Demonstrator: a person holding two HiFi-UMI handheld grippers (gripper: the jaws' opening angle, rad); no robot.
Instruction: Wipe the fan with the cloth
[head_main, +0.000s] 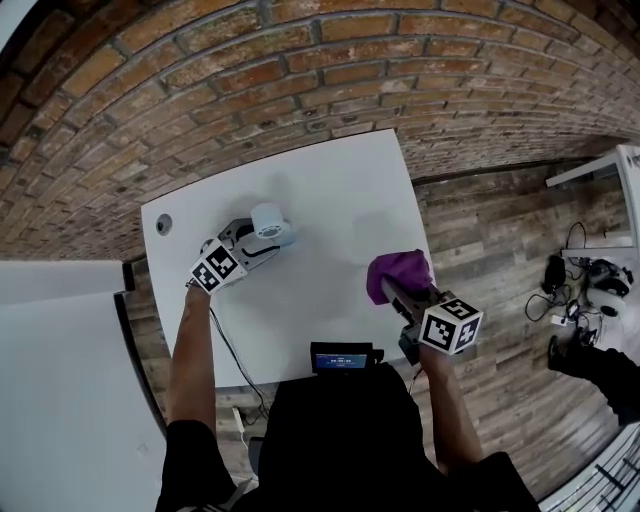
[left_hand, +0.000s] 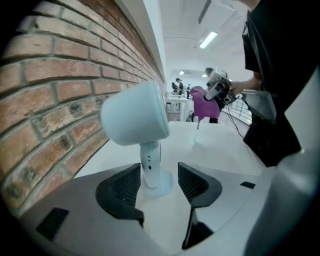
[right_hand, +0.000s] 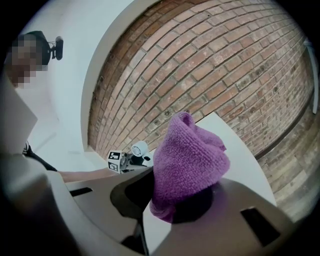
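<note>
The fan (head_main: 268, 220) is standing on the white bench (head_main: 340, 190) near the brick wall. The left gripper (head_main: 255, 243) is sitting low around the fan with its jaws open, one on each side, not squeezing. It is likely getting ready to hold the fan steady. The right gripper (head_main: 395, 292) is pinching the purple cloth (head_main: 402, 268) tight, well apart from the fan, so wiping is not yet starting.

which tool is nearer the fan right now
Left. The left tool stands open astride the stem of the fan; the right tool, shut on the purple cloth, is apart from it across the table.
</note>
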